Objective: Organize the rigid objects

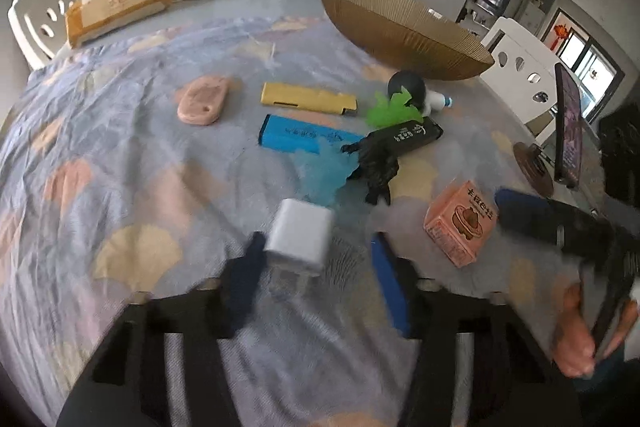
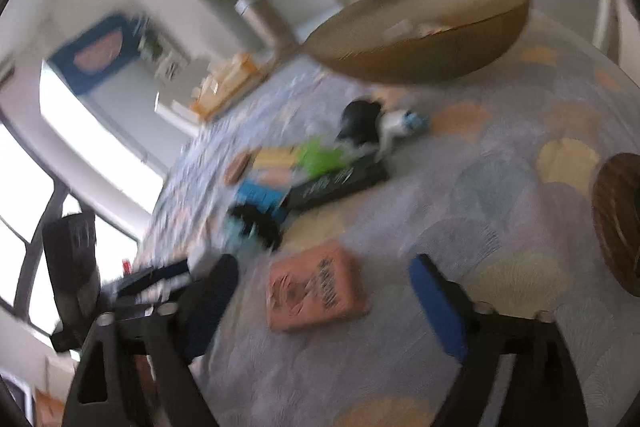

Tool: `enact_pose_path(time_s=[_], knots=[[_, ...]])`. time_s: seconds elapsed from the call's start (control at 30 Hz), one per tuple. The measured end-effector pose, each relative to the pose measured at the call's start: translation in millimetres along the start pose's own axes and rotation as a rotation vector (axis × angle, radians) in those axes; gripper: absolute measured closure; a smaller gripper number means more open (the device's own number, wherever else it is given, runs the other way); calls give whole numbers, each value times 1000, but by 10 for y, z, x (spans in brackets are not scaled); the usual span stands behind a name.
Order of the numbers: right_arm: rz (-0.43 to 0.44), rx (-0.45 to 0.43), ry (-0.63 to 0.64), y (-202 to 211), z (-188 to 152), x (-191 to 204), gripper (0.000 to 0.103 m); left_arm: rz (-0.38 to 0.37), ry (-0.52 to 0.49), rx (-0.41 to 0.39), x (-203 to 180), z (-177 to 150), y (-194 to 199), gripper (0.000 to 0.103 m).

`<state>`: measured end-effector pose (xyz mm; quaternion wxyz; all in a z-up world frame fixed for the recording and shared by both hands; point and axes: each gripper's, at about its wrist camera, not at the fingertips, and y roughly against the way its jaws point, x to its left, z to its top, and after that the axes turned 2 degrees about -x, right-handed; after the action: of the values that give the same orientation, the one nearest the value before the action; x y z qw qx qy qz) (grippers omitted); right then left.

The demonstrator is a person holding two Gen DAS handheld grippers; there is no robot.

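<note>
Hovering low over the patterned tablecloth point(image 1: 120, 147), the left gripper point(image 1: 320, 267) has its blue pads set well apart around a small white charger block point(image 1: 299, 241); the block touches the left pad, while a clear gap shows on the right, so nothing is clamped. That block looks light, stiff and smooth-sided, likely to slip unless taken squarely across its flat faces. Just beside it to the right lies a pink carton point(image 2: 316, 291), sitting between the wide-open fingers of the right gripper point(image 2: 324, 295), which press on nothing. Being cardboard, the carton should be light but could dent; its long flat sides look the safest hold. Farther out lie a blue box point(image 1: 304, 139), a black box point(image 1: 412, 135), a black claw-like toy point(image 1: 374, 167), and a yellow box point(image 1: 308, 99) with a pink oval piece point(image 1: 202, 101) to its left. Beyond them a wide brown bowl point(image 1: 404, 35) waits, probably the place for everything.
</note>
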<state>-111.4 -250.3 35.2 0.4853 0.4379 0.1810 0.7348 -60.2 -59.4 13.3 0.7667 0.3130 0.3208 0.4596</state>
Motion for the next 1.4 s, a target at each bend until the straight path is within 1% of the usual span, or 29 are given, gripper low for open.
enact_pose_path(time_s=[0.03,0.1,0.13,0.2,0.27,0.3,0.37,0.4,0.47,0.5,0.53,0.6,0.7,0.8,0.87,0.97,1.03,1.1,1.13,1.23,1.33,1.4], knots=[[-32,13,47,-3,-57,99,15,16,-8,-8,-22,2,-10,77],[-98,32,103,-38,-115,218,15,27,-14,-26,-33,-7,11,77],[-150,53,149,-102,-144,295,15,36,-15,-47,-34,-12,44,77],[-237,88,205,-227,-167,384,15,23,-5,-89,-11,-24,126,77],[-315,97,262,-323,-179,471,16,7,13,-125,38,-37,203,77],[-347,97,290,-363,-186,512,19,3,21,-136,58,-42,224,77],[-343,74,344,-373,-199,611,48,-3,42,-151,98,-36,248,77],[-339,72,359,-381,-209,640,49,-5,52,-154,110,-31,254,77],[-377,47,384,-364,-235,677,49,-4,56,-157,118,-14,281,77],[-376,31,383,-323,-224,690,49,-3,47,-167,98,14,333,77],[-346,1,365,-223,-164,685,49,-3,38,-175,75,34,378,77],[-321,-50,336,-56,-29,679,49,-10,9,-211,9,157,521,77],[-337,-171,306,296,330,685,49,-31,-40,-284,-137,470,763,77],[-350,-253,257,515,690,634,49,-58,-80,-353,-310,844,907,77],[-382,-306,211,614,950,581,49,-84,-96,-397,-439,1158,936,77],[-404,-350,134,639,1245,472,49,-130,-95,-415,-564,1499,839,77],[-429,-349,87,583,1385,340,49,-147,-104,-416,-652,1660,705,77],[-450,-324,51,515,1457,211,49,-161,-106,-398,-710,1773,516,77],[-457,-301,30,399,1510,138,49,-171,-105,-373,-745,1822,357,77],[-466,-248,-18,267,1509,-91,49,-188,-90,-308,-764,1859,30,77],[-482,-189,-77,141,1498,-318,49,-205,-73,-250,-759,1868,-215,77],[-485,-153,-85,83,1482,-374,49,-204,-58,-223,-749,1868,-343,77]])
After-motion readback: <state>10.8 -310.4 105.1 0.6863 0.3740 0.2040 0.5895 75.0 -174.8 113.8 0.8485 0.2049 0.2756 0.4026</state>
